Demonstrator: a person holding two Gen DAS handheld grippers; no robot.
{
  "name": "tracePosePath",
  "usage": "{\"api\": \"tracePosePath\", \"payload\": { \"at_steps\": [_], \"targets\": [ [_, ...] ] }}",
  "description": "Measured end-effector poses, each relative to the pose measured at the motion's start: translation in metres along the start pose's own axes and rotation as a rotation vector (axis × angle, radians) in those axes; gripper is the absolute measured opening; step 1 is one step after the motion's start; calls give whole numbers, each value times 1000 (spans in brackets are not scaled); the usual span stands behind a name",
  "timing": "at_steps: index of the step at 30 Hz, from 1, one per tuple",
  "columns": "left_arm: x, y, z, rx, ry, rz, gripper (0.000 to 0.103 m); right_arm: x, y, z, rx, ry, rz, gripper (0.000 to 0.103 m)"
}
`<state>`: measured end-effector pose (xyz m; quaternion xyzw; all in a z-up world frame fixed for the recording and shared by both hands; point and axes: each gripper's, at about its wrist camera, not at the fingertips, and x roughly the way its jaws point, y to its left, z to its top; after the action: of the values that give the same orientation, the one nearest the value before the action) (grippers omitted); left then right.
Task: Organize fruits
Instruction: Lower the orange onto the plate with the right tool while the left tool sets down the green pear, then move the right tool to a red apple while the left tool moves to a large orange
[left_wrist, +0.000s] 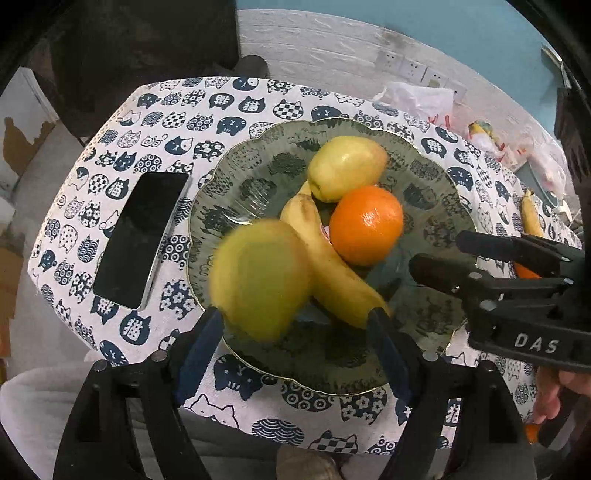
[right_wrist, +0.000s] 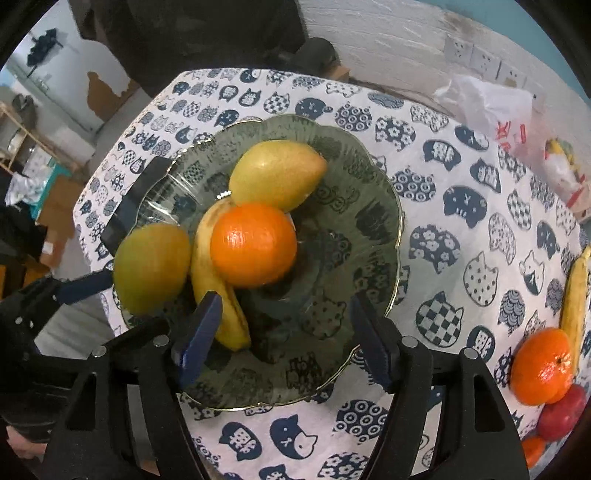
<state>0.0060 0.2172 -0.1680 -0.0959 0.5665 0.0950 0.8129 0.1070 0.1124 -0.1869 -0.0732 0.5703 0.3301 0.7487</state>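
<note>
Over the glass plate (left_wrist: 436, 173), the left hand-held gripper (left_wrist: 299, 325) stands spread beside a blurred pear (left_wrist: 258, 277). The right hand-held gripper (right_wrist: 284, 314) is spread too, holding nothing.

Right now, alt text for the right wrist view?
A scalloped green glass plate on a cat-print tablecloth holds two yellow-green pears, an orange and a banana. The right gripper hovers open and empty over it.

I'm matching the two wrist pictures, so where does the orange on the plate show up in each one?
Left wrist: the orange sits right of centre, below the far pear.
Right wrist: it sits at centre, against the banana.
Shared landmark: the glass plate.
</note>
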Motion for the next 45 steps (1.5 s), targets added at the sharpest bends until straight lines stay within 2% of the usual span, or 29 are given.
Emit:
{"api": "tracePosePath", "payload": {
  "at_steps": [15, 22, 28, 35, 38, 45],
  "targets": [
    [-4, -1, -2, 10, -5, 2, 81, 1, 4, -3, -28, -4, -11, 71],
    [-14, -12, 0, 19, -23, 1, 81, -27, -6, -3, 11, -53, -28, 73],
    [-28, -46, 3, 82, -50, -38, 81, -67, -35, -15, 87, -79, -80, 75],
    [-46, -104, -3, 214, -57, -103, 82, -108, -69, -44, 161, -82, -149, 81],
    [-53, -125, -9, 268, -65, -109, 86, -123, -84, -59, 193, -90, -172, 82],
    [-64, -166, -26, 391, -72, -112, 86, -151, -116, -96, 251, -91, -237, 83]
  ]
}}
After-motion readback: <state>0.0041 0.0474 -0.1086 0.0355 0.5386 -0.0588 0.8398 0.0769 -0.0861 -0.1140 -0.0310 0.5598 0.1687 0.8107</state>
